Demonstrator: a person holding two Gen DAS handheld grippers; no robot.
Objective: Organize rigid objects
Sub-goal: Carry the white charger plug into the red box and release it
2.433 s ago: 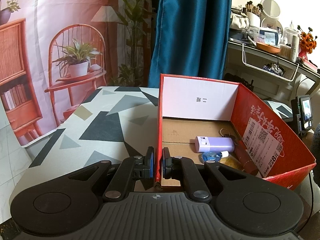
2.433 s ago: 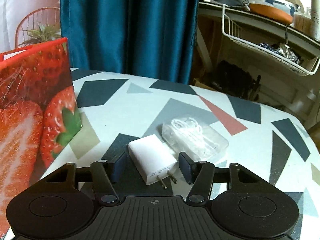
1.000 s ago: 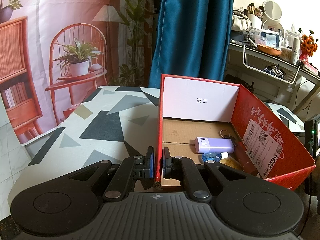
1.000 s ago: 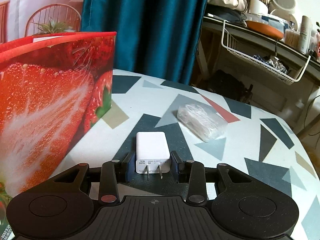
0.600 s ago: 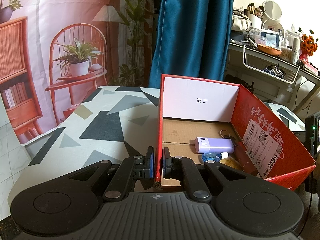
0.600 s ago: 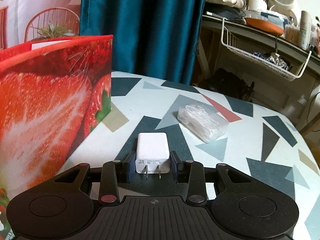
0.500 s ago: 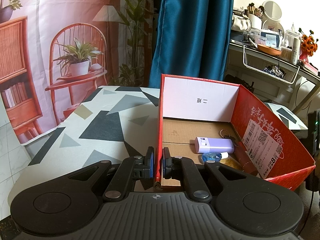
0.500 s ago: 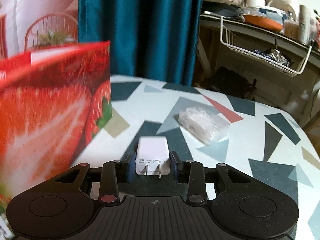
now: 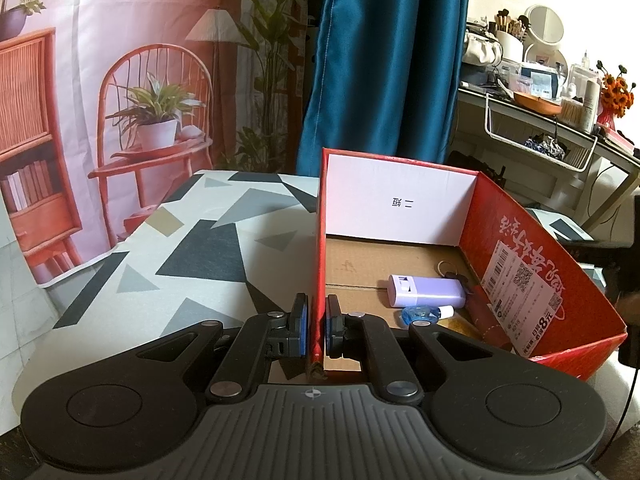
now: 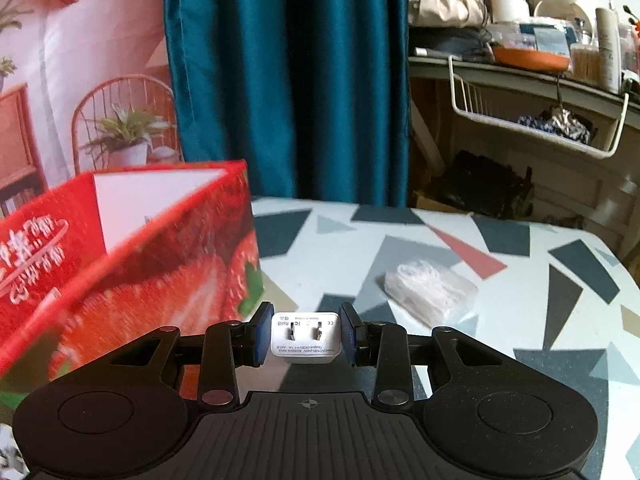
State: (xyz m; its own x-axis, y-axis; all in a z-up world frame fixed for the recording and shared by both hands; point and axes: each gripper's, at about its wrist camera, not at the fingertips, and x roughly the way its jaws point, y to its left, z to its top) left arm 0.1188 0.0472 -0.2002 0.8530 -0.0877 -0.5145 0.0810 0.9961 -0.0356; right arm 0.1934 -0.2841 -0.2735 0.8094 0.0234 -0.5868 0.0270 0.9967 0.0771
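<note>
One small white plastic plug adapter with two metal prongs is sitting pinched between the two blue pads of the right gripper, its prongs facing the camera, held above the patterned tablecloth and just right of the box. One clear plastic bag of coiled white cable is lying on the cloth to the far right of the adapter.

One red strawberry-printed cardboard box is standing open on the table. The left gripper is pressing its two pads together on the box's left wall near the near corner. Inside, along the right wall, one lilac rectangular case and one small blue-and-white bottle are lying near each other; other small items beside them are too hidden to count.
</note>
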